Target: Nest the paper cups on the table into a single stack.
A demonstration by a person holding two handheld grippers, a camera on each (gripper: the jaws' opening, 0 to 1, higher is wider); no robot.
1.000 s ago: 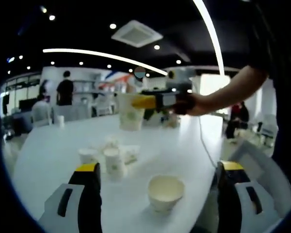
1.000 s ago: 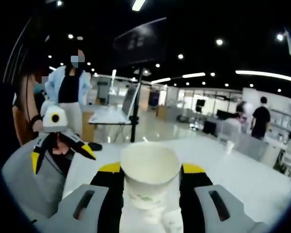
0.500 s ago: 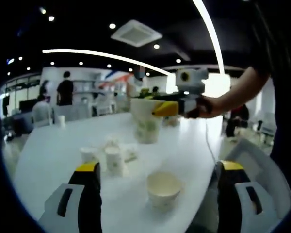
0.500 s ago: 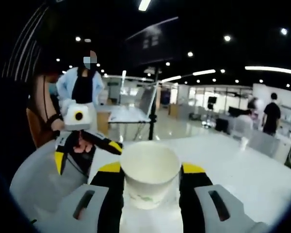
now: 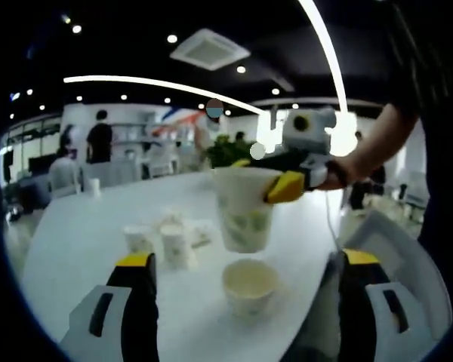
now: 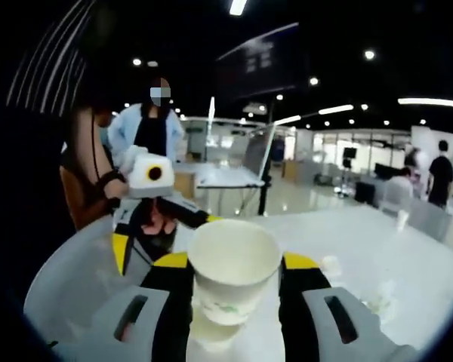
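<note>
Right gripper clenched on an upright paper cup, hanging just above the open cup on the table at 6 o'clock. Left gripper released, holding nothing. More cups stand at 10 o'clock. Green print unreadable.

Beyond my table the room is a big open office under a dark ceiling dotted with small round lights. A square ceiling vent hangs overhead, with long curved light strips sweeping past it. Past the table's far edge a person in black stands with their back to me. In the right gripper view, a person in a pale jacket stands behind a second table carrying a stand with a dark screen.
</note>
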